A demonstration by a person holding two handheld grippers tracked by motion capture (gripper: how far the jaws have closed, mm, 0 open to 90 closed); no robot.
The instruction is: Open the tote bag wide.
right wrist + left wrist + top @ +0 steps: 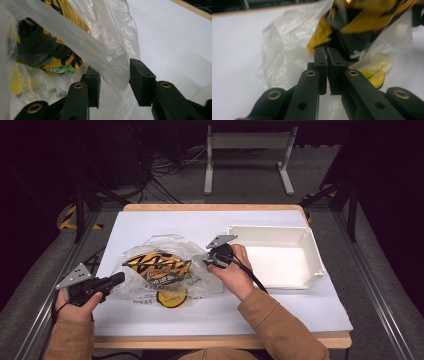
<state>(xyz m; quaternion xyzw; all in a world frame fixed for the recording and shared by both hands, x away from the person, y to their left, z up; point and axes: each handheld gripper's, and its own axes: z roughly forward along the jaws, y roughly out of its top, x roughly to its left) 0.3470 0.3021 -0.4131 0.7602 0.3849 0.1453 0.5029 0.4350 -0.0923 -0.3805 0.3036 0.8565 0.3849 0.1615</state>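
Your left claw [327, 72] is pinched together on the clear bag [165, 270] lying left of the white tray [312, 255]. Your right claw [116, 83] is apart around a fold of film. Pull unevenly and the thin film could tear, spilling the snack packet [157, 266].

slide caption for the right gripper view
Open tongs straddle the edge of a clear plastic bag holding a yellow snack packet.

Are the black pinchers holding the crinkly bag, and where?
The left gripper is shut on the clear plastic bag at its left edge. The right gripper is open around the bag's right edge, not pinching.
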